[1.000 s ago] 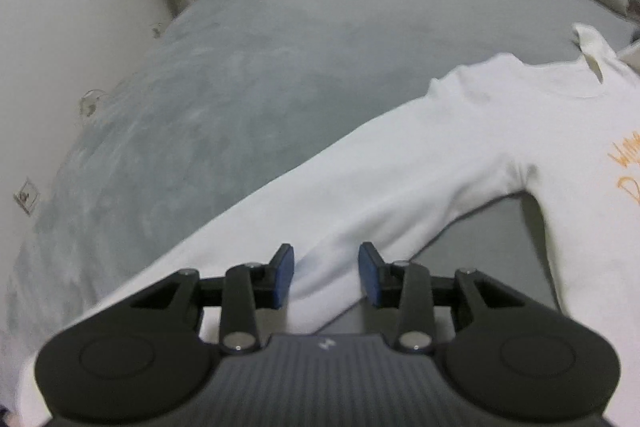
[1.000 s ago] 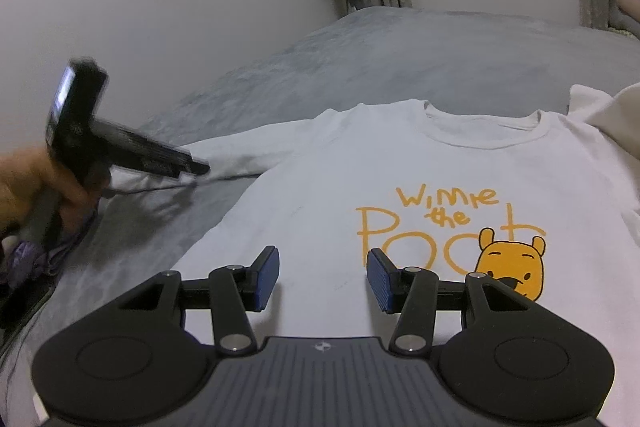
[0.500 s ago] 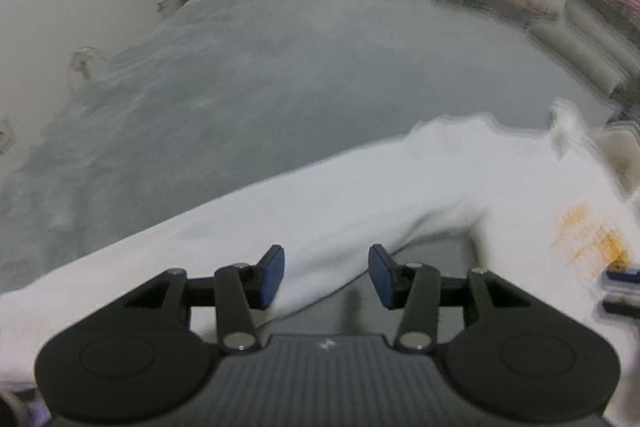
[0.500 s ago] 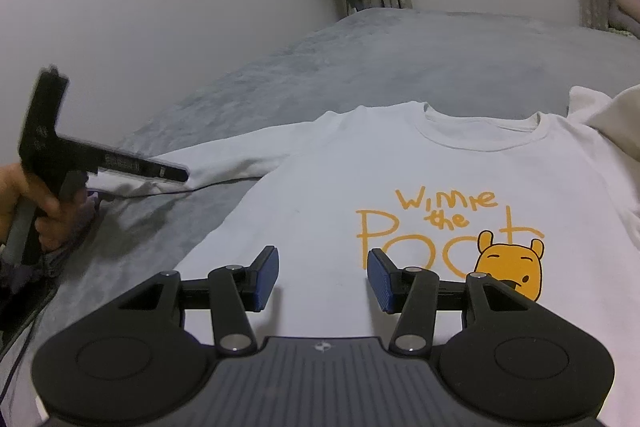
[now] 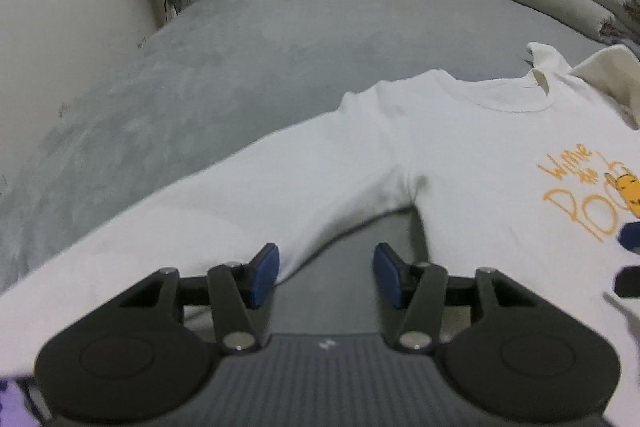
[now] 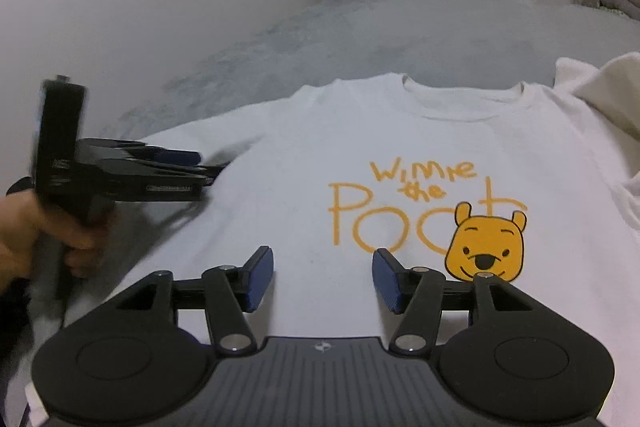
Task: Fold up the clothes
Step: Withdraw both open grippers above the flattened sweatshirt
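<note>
Since a second ago the left hand-held gripper (image 5: 326, 275) has swung over from the cuff end of the sleeve (image 5: 248, 203) toward the armpit, and its jaws have just been opening with nothing between them. One white sweatshirt (image 6: 400, 155) lies face up on the grey bed (image 5: 280, 47), with a second, cream garment (image 6: 600, 95) just beside its far right shoulder. Its long axis runs away from the cameras, collar at the far end and hem nearest; the one sleeve in view stretches out flat to the left. Two hand-held grippers are in view. Now the left one hangs about half open over the sleeve's lower edge and the bare bed under the armpit, gripping nothing. From the right wrist view, a hand (image 6: 36, 231) holds it. The right hand-held gripper (image 6: 323, 277) has also just been opening; it hangs about half open above the sweatshirt's front, below the orange lettering and beside the bear's face (image 6: 486, 247), with no cloth between its pads.
</note>
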